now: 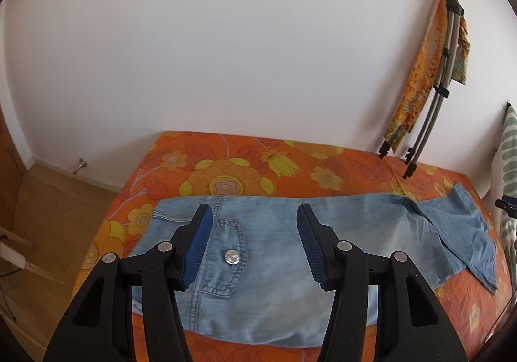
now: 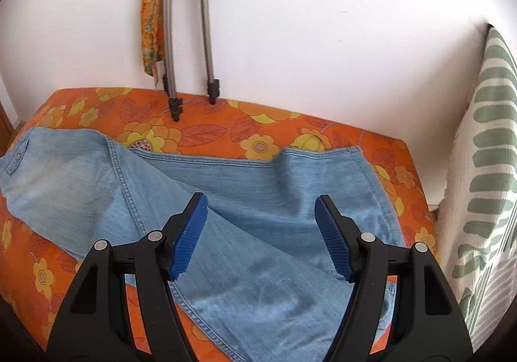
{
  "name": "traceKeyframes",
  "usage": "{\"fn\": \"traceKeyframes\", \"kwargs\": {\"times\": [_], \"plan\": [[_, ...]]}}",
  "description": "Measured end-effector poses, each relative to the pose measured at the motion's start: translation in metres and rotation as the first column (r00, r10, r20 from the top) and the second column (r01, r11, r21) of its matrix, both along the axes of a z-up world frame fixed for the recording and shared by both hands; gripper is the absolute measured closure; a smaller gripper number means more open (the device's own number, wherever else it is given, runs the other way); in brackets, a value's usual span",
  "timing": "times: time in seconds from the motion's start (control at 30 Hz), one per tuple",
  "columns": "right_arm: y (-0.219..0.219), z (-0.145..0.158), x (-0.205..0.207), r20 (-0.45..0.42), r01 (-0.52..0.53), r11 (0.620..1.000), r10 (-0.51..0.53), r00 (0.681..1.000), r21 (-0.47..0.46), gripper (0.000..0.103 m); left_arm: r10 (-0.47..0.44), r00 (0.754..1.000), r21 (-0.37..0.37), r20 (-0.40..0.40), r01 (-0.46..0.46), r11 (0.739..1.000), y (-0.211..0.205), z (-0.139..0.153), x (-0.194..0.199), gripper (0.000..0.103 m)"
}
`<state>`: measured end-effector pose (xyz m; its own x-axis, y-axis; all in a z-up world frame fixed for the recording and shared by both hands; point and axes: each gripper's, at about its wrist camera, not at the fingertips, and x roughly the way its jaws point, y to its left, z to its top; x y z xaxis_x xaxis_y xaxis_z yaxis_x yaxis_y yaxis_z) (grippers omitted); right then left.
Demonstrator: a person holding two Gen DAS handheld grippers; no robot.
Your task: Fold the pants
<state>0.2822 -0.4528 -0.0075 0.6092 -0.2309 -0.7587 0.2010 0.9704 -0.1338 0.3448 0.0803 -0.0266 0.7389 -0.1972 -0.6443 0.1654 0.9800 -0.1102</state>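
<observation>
Light blue denim pants (image 1: 278, 245) lie on a bed with an orange flowered cover (image 1: 226, 174). In the left wrist view the waist end shows, with a back pocket and its metal button (image 1: 231, 257). My left gripper (image 1: 255, 216) hovers above that pocket area, open, with nothing between its blue pads. In the right wrist view the pant legs (image 2: 258, 200) lie crossed, one leg over the other, the hems toward the right. My right gripper (image 2: 261, 203) hangs over the legs, open and holding nothing.
A folded metal rack with orange cloth (image 1: 429, 77) leans on the white wall, its feet (image 2: 176, 110) on the bed. A green-striped white towel (image 2: 481, 148) hangs at the right. Wooden floor (image 1: 55, 210) lies left of the bed.
</observation>
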Motion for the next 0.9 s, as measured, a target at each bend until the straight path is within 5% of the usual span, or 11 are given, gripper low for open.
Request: {"fn": "traceKeyframes", "kwargs": {"times": [0.13, 0.23, 0.57, 0.7, 0.9], "plan": [[-0.083, -0.003, -0.03, -0.015, 0.156, 0.986, -0.155, 0.988, 0.052, 0.031, -0.177, 0.983, 0.014, -0.051, 0.178, 0.984, -0.082, -0.014, -0.016, 0.048], [-0.134, -0.013, -0.048, -0.032, 0.239, 0.969, -0.237, 0.971, 0.056, 0.031, -0.303, 0.947, 0.001, -0.104, 0.305, 0.952, -0.138, -0.028, -0.027, 0.048], [-0.232, -0.083, -0.066, -0.148, 0.389, 0.902, -0.365, 0.919, 0.188, 0.031, -0.509, 0.825, 0.109, -0.245, 0.545, 0.831, -0.276, -0.082, -0.054, 0.048], [-0.243, -0.106, -0.06, -0.198, 0.405, 0.897, -0.371, 0.908, 0.178, 0.031, -0.512, 0.818, 0.148, -0.262, 0.558, 0.816, -0.294, -0.094, -0.054, 0.048], [-0.253, -0.119, -0.055, -0.207, 0.418, 0.882, -0.377, 0.903, 0.217, 0.031, -0.442, 0.861, 0.14, -0.251, 0.484, 0.864, -0.281, -0.1, -0.035, 0.048]]}}
